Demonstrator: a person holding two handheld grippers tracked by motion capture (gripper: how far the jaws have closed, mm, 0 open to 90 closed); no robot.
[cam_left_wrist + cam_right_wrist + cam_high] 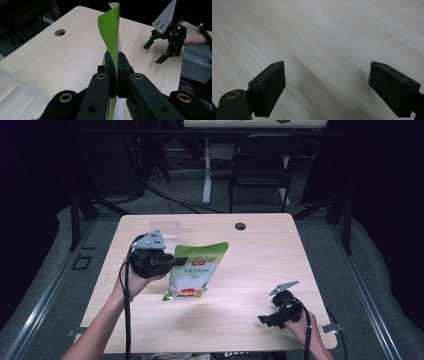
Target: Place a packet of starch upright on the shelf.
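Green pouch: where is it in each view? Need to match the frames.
High view: green pouch left of centre, its upper left edge clamped in the left gripper.
Left gripper view: centre, edge-on, rising from between the shut jaws.
Right gripper view: not in it; open jaws over bare table.
Shared landmark: wooden table.

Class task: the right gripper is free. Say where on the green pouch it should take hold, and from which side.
Grip the green pouch at its free right edge, coming from the right. The left gripper already pinches the left edge, and the flat film suits the right gripper, whose jaws stand open.
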